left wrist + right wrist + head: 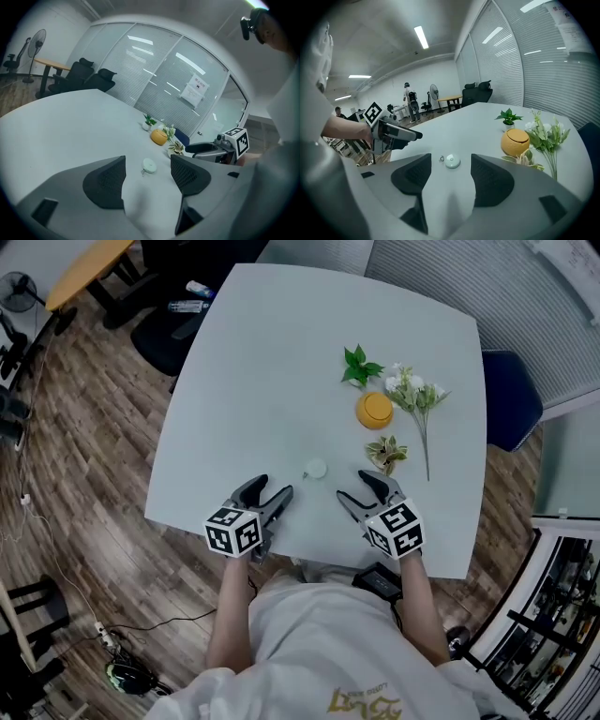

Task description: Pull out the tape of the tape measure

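A small round white tape measure point(315, 469) lies flat on the pale table point(272, 362), a little metal ring at its edge. It shows ahead of the left jaws as the same white disc point(149, 165) and ahead of the right jaws too point(452, 161). My left gripper point(273, 491) is open near the table's front edge, left of the disc. My right gripper point(361, 486) is open to the disc's right. Neither touches it. Each gripper appears in the other's view, the right gripper point(206, 149) and the left gripper point(401, 133).
An orange round pot point(374, 411) stands behind the tape measure, with a small green plant point(358, 367), a white flower sprig point(413, 395) and a leafy sprig point(386, 453) around it. Black chairs point(169, 334) and a blue chair point(508, 399) flank the table.
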Tool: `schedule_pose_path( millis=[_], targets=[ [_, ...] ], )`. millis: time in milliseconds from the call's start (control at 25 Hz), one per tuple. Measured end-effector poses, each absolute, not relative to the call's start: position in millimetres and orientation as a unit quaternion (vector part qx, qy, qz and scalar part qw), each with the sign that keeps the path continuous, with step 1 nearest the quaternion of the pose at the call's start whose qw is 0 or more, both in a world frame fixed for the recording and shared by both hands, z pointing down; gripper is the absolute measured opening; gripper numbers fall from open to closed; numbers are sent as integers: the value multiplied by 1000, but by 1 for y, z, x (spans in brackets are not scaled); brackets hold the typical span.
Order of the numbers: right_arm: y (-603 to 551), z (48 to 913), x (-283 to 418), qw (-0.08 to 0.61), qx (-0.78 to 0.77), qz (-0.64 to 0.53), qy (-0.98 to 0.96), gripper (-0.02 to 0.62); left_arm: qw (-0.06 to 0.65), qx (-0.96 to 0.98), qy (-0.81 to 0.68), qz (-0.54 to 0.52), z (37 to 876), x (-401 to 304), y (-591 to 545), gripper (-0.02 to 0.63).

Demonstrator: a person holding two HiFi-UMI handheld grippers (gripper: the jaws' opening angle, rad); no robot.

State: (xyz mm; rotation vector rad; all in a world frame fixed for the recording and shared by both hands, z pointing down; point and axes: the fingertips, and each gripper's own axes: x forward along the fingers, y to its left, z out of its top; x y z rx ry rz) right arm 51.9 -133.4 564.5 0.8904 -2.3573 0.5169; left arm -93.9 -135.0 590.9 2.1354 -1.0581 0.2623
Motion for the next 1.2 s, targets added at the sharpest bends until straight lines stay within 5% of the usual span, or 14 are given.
schedule_pose_path(
  millis=[1200],
  targets=[
    [-173, 658, -10, 386, 177, 164, -891, 262, 408, 836, -298, 217, 656, -55, -163, 284]
  ],
)
